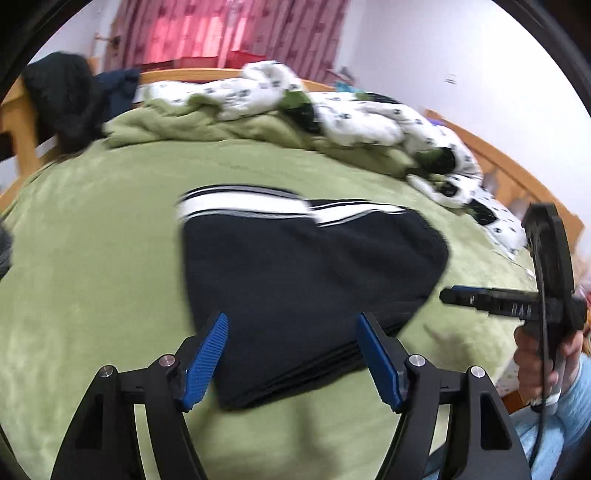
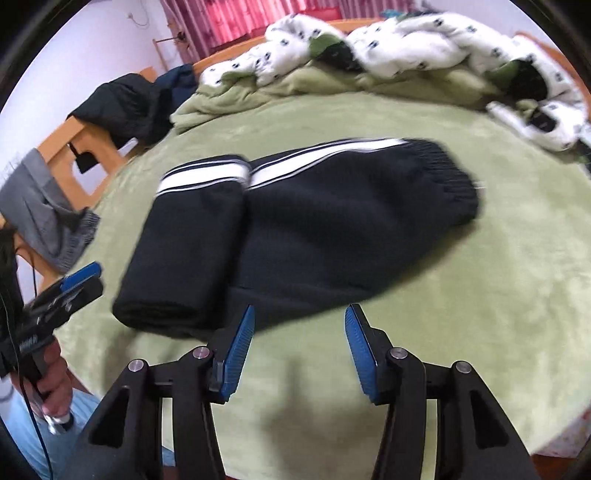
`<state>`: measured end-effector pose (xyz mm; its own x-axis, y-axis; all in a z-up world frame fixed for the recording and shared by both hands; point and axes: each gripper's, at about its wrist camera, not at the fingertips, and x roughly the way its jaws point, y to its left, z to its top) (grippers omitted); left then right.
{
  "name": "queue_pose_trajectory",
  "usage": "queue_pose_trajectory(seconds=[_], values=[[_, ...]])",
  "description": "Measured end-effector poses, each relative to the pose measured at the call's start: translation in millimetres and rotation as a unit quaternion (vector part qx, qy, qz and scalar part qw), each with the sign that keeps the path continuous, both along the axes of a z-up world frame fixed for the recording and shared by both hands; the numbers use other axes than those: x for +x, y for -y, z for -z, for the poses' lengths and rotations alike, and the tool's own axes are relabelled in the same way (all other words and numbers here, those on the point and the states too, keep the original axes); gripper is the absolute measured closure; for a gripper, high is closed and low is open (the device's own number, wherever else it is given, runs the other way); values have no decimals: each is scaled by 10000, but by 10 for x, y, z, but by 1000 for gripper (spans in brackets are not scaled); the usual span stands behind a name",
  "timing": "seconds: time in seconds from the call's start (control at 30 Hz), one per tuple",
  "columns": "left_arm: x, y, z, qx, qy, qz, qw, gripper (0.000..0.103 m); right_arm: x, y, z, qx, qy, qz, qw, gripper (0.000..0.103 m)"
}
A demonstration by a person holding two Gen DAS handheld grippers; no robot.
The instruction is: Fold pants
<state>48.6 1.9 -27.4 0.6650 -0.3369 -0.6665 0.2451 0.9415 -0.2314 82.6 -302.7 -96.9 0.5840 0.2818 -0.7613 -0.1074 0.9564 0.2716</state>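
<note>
You are working over a bed covered by a green blanket [image 2: 480,258], with a wooden bed frame [image 1: 495,158] along its far edge, a rumpled white patterned duvet [image 2: 406,40] heaped there, red curtains [image 1: 207,29] behind, and dark clothes [image 2: 122,103] draped on a wooden stand at the left. The pants [image 2: 314,236], black with white side stripes, lie folded in the middle of the blanket; their long axis runs left to right across your view, the elastic waistband at the right, a folded-over section stacked at the left. Your left gripper [image 1: 291,358] stands spread above the pants' near edge, gripping nothing. Your right gripper [image 2: 299,354] is also spread and empty, just short of the pants.
</note>
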Motion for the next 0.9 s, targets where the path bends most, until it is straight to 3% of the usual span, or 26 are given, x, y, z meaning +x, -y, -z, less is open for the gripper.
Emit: queue_pose_trajectory(seconds=[0.13, 0.2, 0.37, 0.53, 0.67, 0.9], values=[[52, -347, 284, -86, -444, -518, 9976, 33, 435, -295, 84, 494, -285, -237, 9981, 52], [106, -425, 431, 211, -659, -808, 9943, 33, 666, -474, 184, 620, -437, -285, 9967, 52], [166, -461, 573, 588, -766, -959, 9907, 33, 1036, -893, 433, 770, -736, -554, 9928, 57], [236, -492, 608, 409, -859, -1039, 9900, 33, 1084, -1024, 383, 526, -439, -624, 9957, 86], [263, -532, 672, 193, -962, -1052, 9896, 33, 1026, -914, 270, 753, -152, -585, 9953, 89], [253, -447, 696, -341, -1113, -905, 9891, 33, 922, -712, -152, 236, 559, -581, 9965, 91]])
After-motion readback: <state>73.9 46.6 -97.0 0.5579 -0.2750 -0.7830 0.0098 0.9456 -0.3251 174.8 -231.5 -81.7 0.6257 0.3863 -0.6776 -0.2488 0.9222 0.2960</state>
